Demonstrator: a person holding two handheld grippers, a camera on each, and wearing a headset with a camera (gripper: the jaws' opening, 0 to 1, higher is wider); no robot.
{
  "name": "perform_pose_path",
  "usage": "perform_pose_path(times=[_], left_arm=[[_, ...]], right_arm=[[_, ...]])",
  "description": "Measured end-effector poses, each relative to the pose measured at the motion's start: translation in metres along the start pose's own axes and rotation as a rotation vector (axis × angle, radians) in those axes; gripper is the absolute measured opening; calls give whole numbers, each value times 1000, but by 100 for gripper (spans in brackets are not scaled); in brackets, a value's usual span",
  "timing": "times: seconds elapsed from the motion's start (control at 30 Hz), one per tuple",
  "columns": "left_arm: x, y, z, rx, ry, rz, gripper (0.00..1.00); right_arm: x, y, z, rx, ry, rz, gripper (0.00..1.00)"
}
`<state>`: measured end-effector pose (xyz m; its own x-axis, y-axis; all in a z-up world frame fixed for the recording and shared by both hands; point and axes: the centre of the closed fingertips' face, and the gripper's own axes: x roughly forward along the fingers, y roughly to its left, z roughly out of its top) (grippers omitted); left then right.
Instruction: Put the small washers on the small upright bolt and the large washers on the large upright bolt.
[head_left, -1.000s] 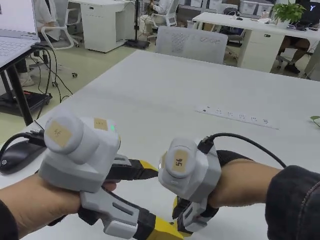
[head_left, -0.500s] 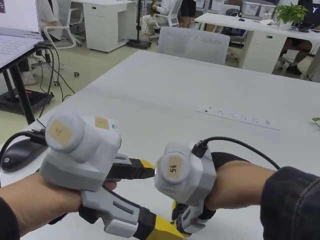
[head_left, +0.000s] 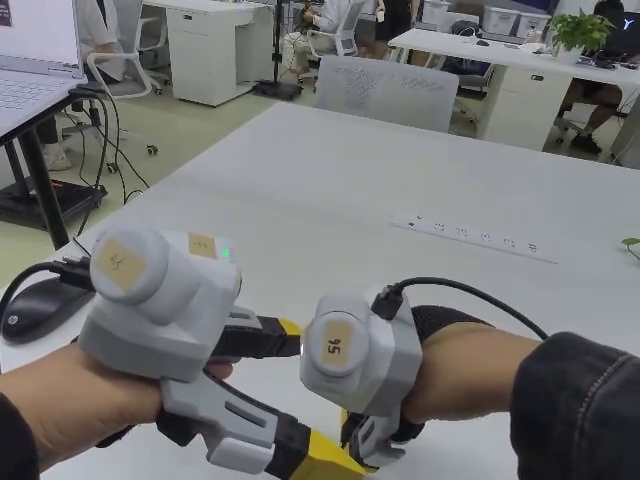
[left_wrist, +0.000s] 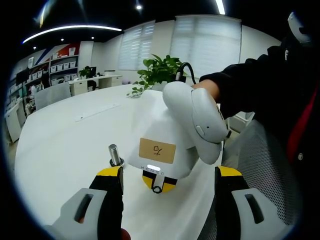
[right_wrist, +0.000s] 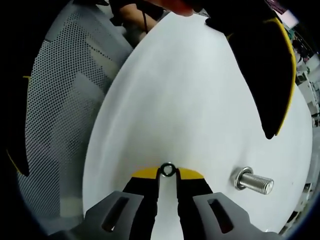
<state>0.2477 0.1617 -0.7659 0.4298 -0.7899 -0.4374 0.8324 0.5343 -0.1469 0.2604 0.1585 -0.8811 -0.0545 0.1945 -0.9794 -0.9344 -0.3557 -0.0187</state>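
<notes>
A small metal washer (right_wrist: 167, 169) sits pinched at the tips of my right gripper (right_wrist: 167, 175), which is shut on it just above the white table (right_wrist: 190, 100). An upright steel bolt (right_wrist: 253, 181) stands close beside those tips. In the left gripper view the same bolt (left_wrist: 116, 154) rises just inside my left jaw, and the right gripper (left_wrist: 157, 183) points down with the washer (left_wrist: 157, 189) at its tip. My left gripper (left_wrist: 170, 175) is open, its jaws on either side of the right gripper. In the head view the right gripper (head_left: 365, 450) points down beside the left gripper (head_left: 315, 395).
A white power strip (head_left: 470, 235) lies mid-table. A black mouse (head_left: 30, 310) rests at the left edge. A grey mesh chair (head_left: 385, 90) stands at the far side, another mesh chair (right_wrist: 65, 100) is by the near edge. A potted plant (left_wrist: 157, 72) stands further along the table.
My right gripper has shifted a little left and down, closer to the left gripper. The left gripper has hardly moved.
</notes>
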Motion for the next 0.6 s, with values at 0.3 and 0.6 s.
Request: perform_pose_path(times=[0.3, 0.6], left_arm=[[0, 1, 1, -1, -1, 2, 74], [0, 2, 1, -1, 0, 0, 74]], right_arm=[[-1, -1, -1, 2, -1, 3, 13], [-1, -1, -1, 1, 4, -4, 13]])
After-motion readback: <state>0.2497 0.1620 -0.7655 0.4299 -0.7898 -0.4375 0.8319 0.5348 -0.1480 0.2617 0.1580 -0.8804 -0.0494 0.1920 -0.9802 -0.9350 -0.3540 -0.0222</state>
